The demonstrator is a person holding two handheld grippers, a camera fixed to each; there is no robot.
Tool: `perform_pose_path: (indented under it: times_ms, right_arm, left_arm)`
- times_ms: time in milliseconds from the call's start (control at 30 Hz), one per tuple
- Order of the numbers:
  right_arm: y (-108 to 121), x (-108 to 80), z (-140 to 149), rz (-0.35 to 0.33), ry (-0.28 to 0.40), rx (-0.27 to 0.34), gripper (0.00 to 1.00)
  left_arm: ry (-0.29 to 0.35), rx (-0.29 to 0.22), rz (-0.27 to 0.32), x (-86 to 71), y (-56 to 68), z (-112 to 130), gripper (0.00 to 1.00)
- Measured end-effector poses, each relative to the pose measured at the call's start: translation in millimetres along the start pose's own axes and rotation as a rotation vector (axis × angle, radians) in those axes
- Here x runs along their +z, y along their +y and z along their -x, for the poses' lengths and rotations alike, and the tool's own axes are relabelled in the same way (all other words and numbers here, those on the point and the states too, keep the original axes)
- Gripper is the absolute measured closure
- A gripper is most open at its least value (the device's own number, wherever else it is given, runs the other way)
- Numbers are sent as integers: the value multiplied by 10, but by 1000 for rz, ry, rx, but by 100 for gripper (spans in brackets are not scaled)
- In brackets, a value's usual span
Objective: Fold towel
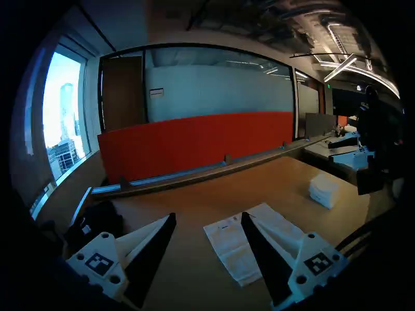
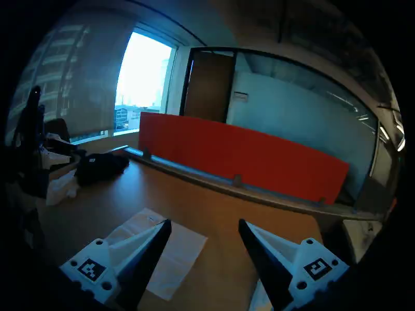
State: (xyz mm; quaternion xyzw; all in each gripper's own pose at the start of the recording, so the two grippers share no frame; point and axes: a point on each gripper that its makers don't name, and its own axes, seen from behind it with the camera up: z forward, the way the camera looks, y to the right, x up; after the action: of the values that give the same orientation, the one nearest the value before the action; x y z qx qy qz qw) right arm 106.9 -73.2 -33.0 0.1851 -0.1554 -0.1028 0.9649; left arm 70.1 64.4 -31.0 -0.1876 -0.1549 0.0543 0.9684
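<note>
Both grippers hover over the wooden table (image 1: 207, 189), apart from everything on it. The left gripper (image 1: 207, 216) has its fingers spread wide with nothing between them but table and cloth. The right gripper (image 2: 205, 222) is likewise released, gap bare. The towel (image 1: 231, 246) lies flat and white on the table. In the left gripper view it sits in the gap toward the right-hand finger and passes beneath that finger, while the left-hand finger hangs over bare wood. One corner points away from me, toward the orange partition (image 1: 197, 142), so it lies skewed to the finger line. Its long axis seems to run from near the finger bases outward past the tips, slanting right, though the lens bend makes me unsure. A small tag shows near its far left corner. In the right gripper view the same towel (image 2: 174, 251) lies under the left-hand finger and reaches partway into the gap, again corner-on, with the far corner just beyond that fingertip. A stack of folded white cloths (image 1: 324, 191) rests well beyond the right-hand finger in the left gripper view. A dark bundle (image 1: 96, 220) sits outside the left-hand finger, near the table's edge.
</note>
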Motion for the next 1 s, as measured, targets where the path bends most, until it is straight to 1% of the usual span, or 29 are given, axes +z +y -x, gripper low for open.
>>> perform_pose_path:
  times_ms: [300, 400, 600, 800, 1000]
  right_arm:
    - [-206, 54, 287, -69, -54, -25, 0]
    - [-254, 86, 385, -83, -71, -32, 0]
    - [-327, 155, 603, -103, -105, -43, 0]
    - [-425, 221, 832, -127, -137, -46, 0]
    - [-499, 281, 1061, -147, -165, -54, 0]
  left_arm:
    - [-37, 18, 58, 73, 189, 254, 7]
    - [-48, 19, 75, 103, 243, 344, 7]
    - [-87, 33, 90, 169, 305, 574, 7]
    - [-118, 52, 116, 232, 421, 800, 7]
    - [-150, 52, 145, 306, 544, 1022, 7]
